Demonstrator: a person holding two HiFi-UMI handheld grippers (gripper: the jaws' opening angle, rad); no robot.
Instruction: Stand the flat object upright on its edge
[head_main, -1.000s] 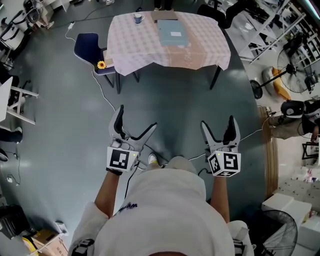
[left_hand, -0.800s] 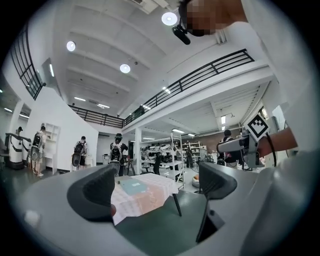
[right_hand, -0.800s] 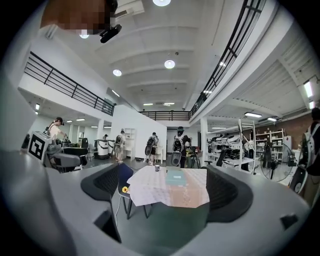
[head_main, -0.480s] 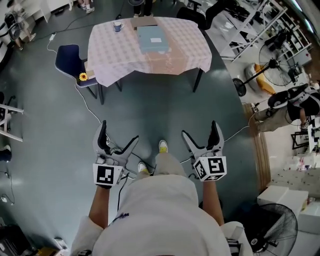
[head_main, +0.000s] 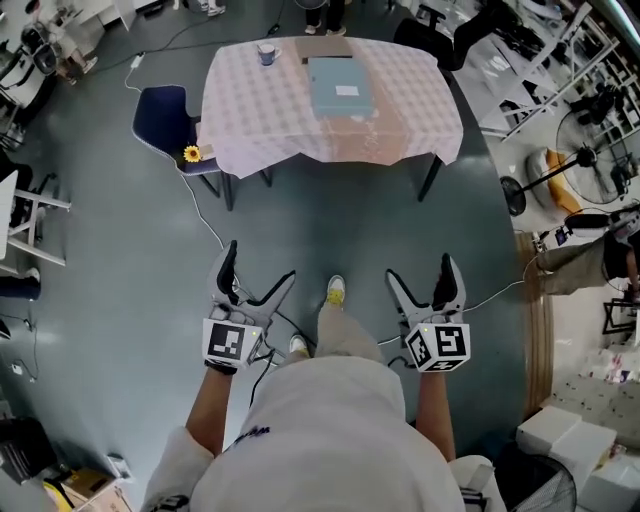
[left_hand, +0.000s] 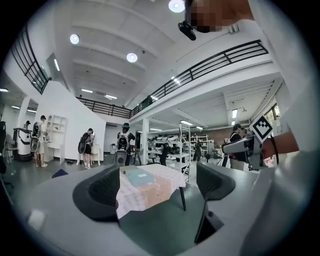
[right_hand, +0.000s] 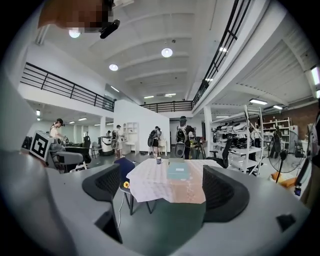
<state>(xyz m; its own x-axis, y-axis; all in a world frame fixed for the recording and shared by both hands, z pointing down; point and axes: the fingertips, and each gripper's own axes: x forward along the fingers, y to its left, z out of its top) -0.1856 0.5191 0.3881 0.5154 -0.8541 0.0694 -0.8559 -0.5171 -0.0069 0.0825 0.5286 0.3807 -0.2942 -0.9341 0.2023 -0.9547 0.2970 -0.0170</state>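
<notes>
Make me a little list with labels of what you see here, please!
table: well ahead of both grippers
flat object: lying flat on the table, untouched
cup: on the table, left of the flat object
chair: beside the table's left side
left gripper: open, jaws just closed a little, nothing between them
right gripper: open, empty

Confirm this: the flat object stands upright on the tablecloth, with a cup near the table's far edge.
Wrong: the flat object lies flat on the tablecloth, as the head view shows. The cup is near the far edge.
</notes>
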